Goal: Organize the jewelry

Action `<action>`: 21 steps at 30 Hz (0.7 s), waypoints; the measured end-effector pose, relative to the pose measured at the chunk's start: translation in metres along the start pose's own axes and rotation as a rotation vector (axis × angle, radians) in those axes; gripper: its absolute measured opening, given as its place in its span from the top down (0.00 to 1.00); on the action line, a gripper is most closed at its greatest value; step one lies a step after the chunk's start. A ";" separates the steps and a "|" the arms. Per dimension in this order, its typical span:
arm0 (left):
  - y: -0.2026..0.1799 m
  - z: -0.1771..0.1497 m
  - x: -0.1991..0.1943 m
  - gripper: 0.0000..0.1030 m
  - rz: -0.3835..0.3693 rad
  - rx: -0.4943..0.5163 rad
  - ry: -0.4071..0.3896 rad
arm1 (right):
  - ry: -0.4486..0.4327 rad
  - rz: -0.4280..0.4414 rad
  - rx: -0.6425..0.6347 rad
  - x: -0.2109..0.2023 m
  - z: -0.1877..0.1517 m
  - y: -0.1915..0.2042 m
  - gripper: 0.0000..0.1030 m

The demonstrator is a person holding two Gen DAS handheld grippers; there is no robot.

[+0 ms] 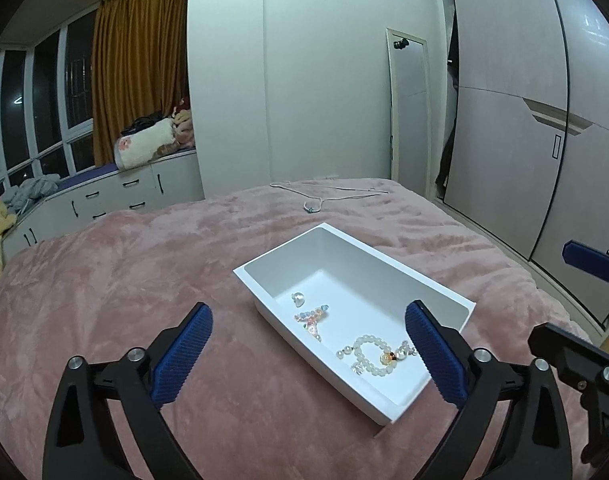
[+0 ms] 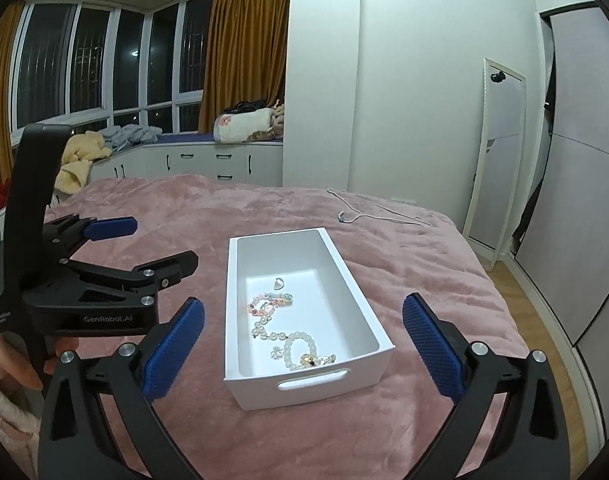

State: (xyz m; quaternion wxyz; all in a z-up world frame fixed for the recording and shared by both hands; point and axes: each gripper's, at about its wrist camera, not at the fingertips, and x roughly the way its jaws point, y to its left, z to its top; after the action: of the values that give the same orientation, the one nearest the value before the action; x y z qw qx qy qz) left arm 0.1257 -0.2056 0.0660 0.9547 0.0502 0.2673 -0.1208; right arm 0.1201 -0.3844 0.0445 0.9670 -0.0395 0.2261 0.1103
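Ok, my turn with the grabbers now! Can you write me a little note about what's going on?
Left gripper: open, holding nothing.
Right gripper: open, holding nothing.
White rectangular plastic box sits on the pink fuzzy blanket.
Done: white bead bracelet, pastel bead bracelet and a small pearly charm lie in the box.
Left: the thin silver chain necklace lies on the blanket beyond the box; likely goes in next.

white box holding bead bracelets, pink blanket

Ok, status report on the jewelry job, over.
Left gripper open, empty; right gripper open, empty. White box holds bracelets. Necklace on the pink blanket beyond it. Nothing blocking.
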 end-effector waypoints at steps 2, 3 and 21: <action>-0.002 -0.004 -0.006 0.04 0.014 -0.003 -0.017 | -0.017 -0.010 0.001 -0.005 -0.005 0.000 0.05; -0.002 -0.006 -0.008 0.04 0.021 -0.006 -0.023 | -0.026 -0.016 0.000 -0.007 -0.007 0.002 0.05; -0.001 -0.054 -0.016 0.04 0.050 -0.018 -0.053 | -0.083 -0.079 0.025 0.006 -0.046 0.015 0.05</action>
State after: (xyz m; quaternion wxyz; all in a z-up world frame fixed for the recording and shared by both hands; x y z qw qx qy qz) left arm 0.0847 -0.1946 0.0280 0.9645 0.0452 0.2418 -0.0956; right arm 0.1021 -0.3747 0.0004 0.9796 -0.0316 0.1855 0.0708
